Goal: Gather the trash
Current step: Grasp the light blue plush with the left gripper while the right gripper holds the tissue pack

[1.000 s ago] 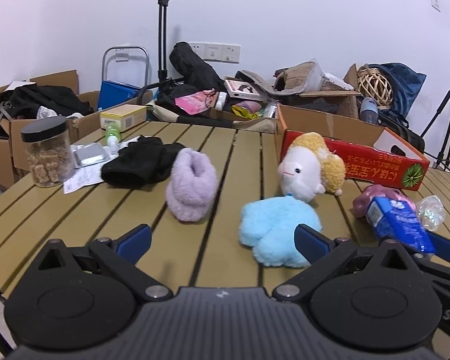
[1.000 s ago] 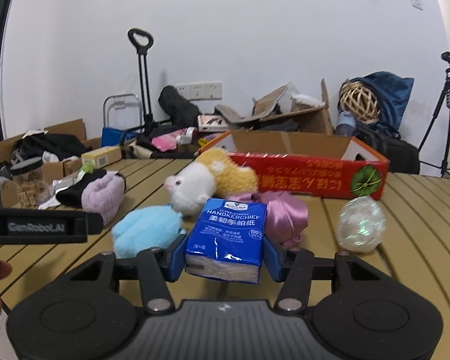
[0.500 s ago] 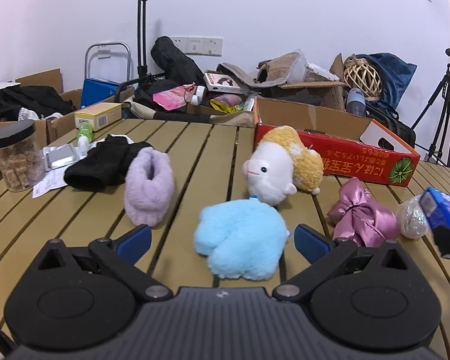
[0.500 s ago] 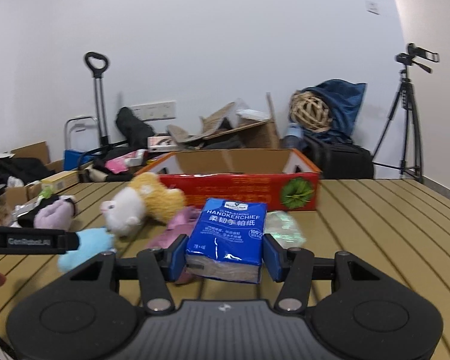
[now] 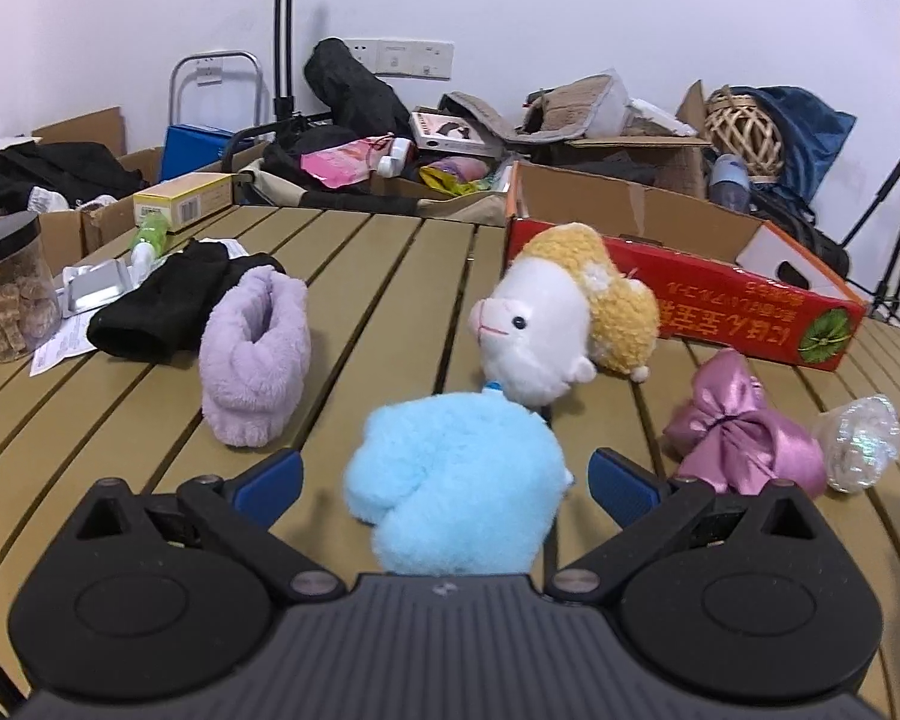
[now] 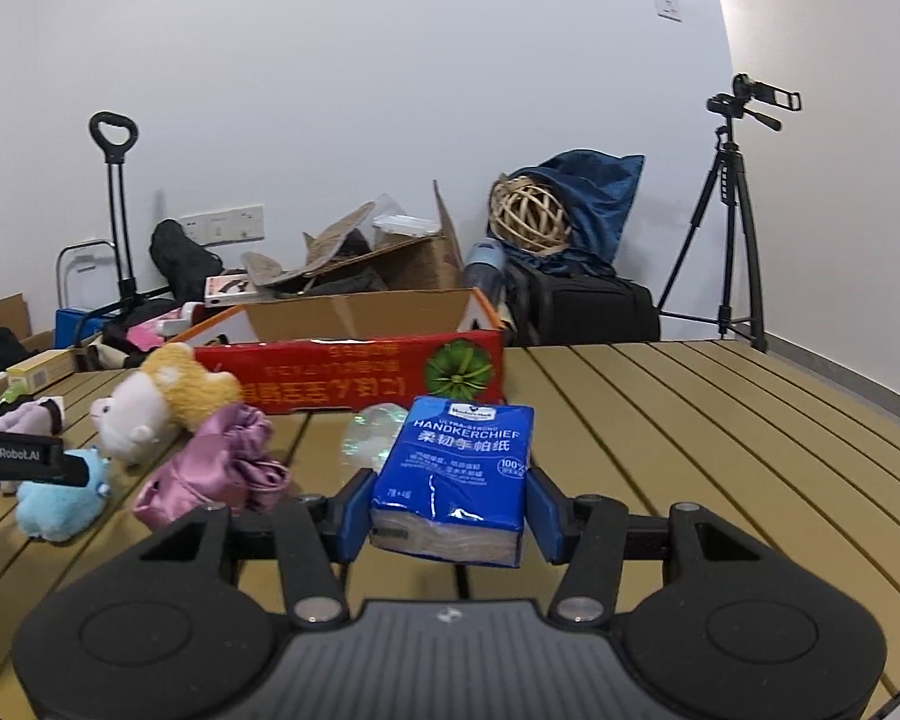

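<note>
Here, right claw (image 6: 448, 509) clamped on blue tissue pack (image 6: 457, 474), left claw (image 5: 444, 483) wide, red carton (image 5: 684, 264) interior hidden.

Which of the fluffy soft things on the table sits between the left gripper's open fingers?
The light blue plush. The lilac fluffy slipper lies off to its left, and the white and yellow sheep toy sits behind it.

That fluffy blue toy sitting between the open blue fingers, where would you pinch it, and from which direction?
Across the blue toy's broad middle, coming straight from the camera's side. It lies flat on the table, already between the left hand-held gripper's open fingers, and its soft round body should squash evenly there.
</note>
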